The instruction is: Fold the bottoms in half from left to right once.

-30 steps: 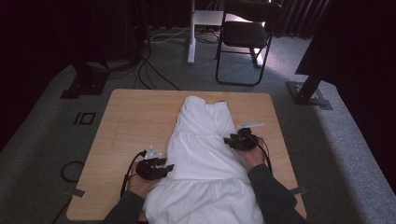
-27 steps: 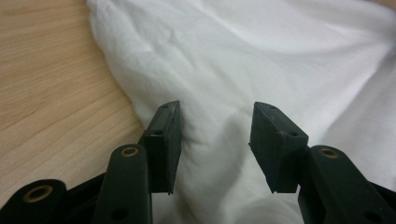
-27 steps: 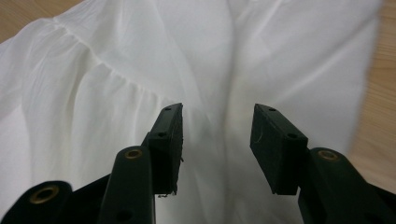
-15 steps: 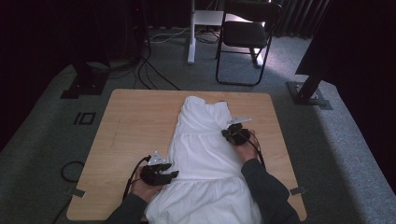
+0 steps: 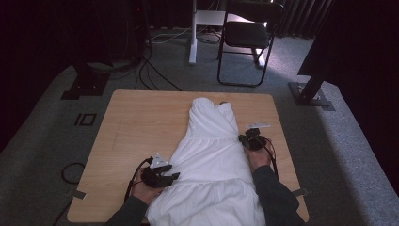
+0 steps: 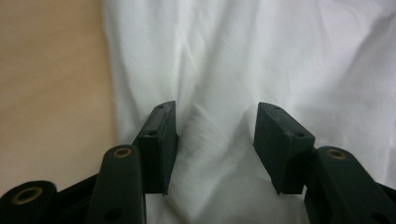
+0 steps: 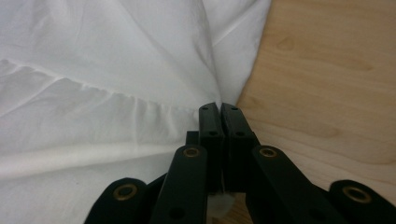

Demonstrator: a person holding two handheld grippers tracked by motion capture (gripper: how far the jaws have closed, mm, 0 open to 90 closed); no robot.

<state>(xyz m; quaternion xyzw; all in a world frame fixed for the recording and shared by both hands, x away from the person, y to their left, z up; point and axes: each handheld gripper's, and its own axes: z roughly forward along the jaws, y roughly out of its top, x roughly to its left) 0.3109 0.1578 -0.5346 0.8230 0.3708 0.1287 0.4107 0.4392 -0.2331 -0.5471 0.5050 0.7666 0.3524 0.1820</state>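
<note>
A white dress (image 5: 211,150) lies lengthwise on the wooden table (image 5: 141,117), its bodice at the far end and its skirt hanging over the near edge. My left gripper (image 5: 175,176) rests at the skirt's left edge. Its jaws stand open over the cloth (image 6: 233,56), with a soft fold between them that the pads (image 6: 161,135) do not press. My right gripper (image 5: 242,139) is at the dress's right edge by the gathered waist seam. In the right gripper view it (image 7: 219,109) is shut, pinching the edge of the white fabric (image 7: 93,70) beside bare wood (image 7: 327,70).
Bare tabletop (image 6: 46,93) stretches left of the dress. Beyond the table, on grey carpet, stand a black folding chair (image 5: 247,37), a white desk leg (image 5: 193,33), cables (image 5: 150,70) and two dark stand bases (image 5: 313,94).
The right gripper's jaws closed onto the dress's right edge, and that hand then shifted slightly right and toward the near edge. The left gripper stayed near the skirt's left edge.
</note>
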